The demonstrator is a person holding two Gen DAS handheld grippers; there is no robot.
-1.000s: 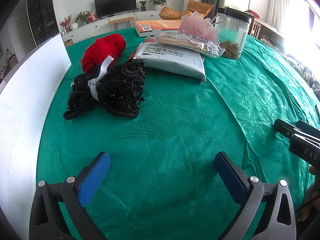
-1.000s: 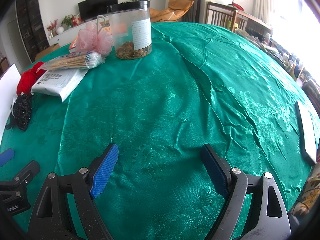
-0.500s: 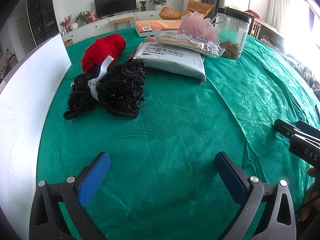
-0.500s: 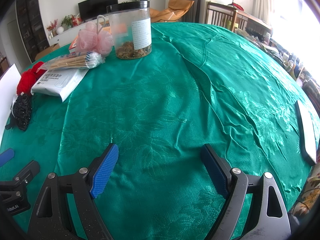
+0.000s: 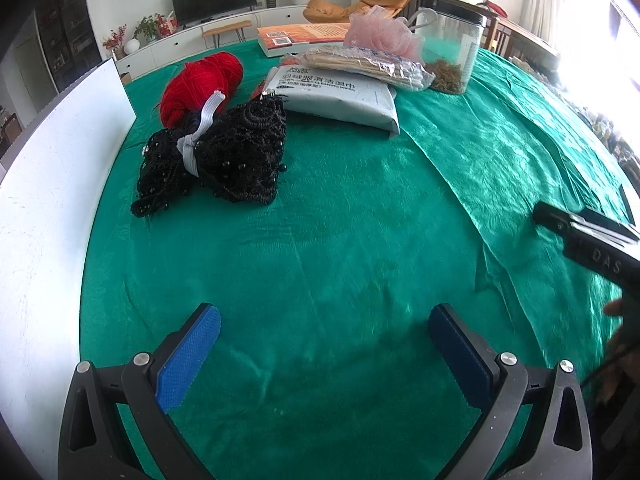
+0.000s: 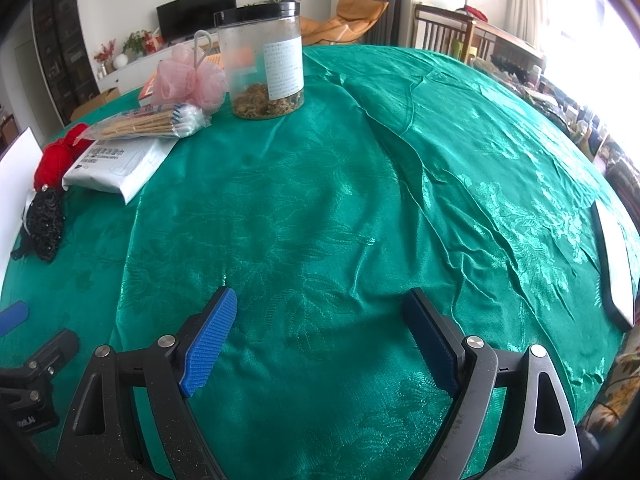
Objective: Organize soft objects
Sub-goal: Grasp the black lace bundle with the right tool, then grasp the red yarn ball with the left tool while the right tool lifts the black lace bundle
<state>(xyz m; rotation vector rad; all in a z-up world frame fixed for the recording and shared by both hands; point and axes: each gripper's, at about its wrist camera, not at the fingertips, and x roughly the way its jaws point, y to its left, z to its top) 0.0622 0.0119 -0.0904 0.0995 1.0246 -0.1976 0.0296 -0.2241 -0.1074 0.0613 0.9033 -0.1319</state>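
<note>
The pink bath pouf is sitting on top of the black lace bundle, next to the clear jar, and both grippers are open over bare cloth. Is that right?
Not quite. The pink bath pouf sits by the cotton swab packet, next to the clear jar. The black lace bundle lies apart, beside the red yarn; the left wrist view shows it. Left gripper and right gripper are open.

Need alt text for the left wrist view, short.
The open left claw hovers empty over a green satin tablecloth. Beyond it lie a black beaded lace bundle tied with white elastic, a red yarn ball, a white wet-wipes pack and a pink mesh bath pouf. A white board stands at left.
</note>
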